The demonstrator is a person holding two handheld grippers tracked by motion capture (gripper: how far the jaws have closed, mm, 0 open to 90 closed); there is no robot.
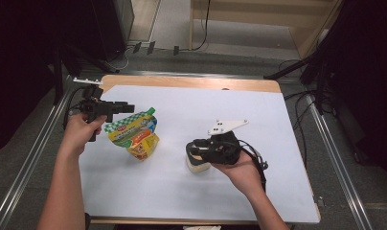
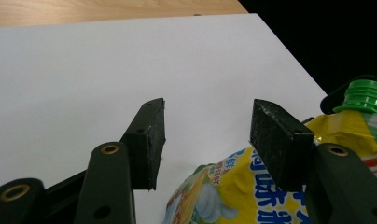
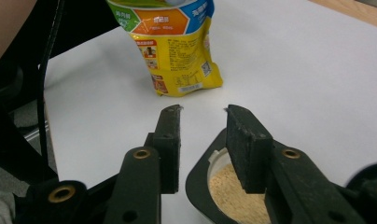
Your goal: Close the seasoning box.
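My left gripper [image 2: 205,140] gapes empty above the pouch [image 1: 134,134], table's 9 o'clock; right gripper [image 3: 203,144] half-open, nothing pinched, over the jar [image 1: 197,162]. Next: grip jar.

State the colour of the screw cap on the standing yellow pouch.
Green: the ribbed plastic screw cap on the yellow printed pouch shows best in the left gripper view.

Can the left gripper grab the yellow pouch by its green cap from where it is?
Probably yes. The left gripper has open jaws with nothing between them, and the yellow pouch stands just beside it, its green cap uncovered with nothing blocking.
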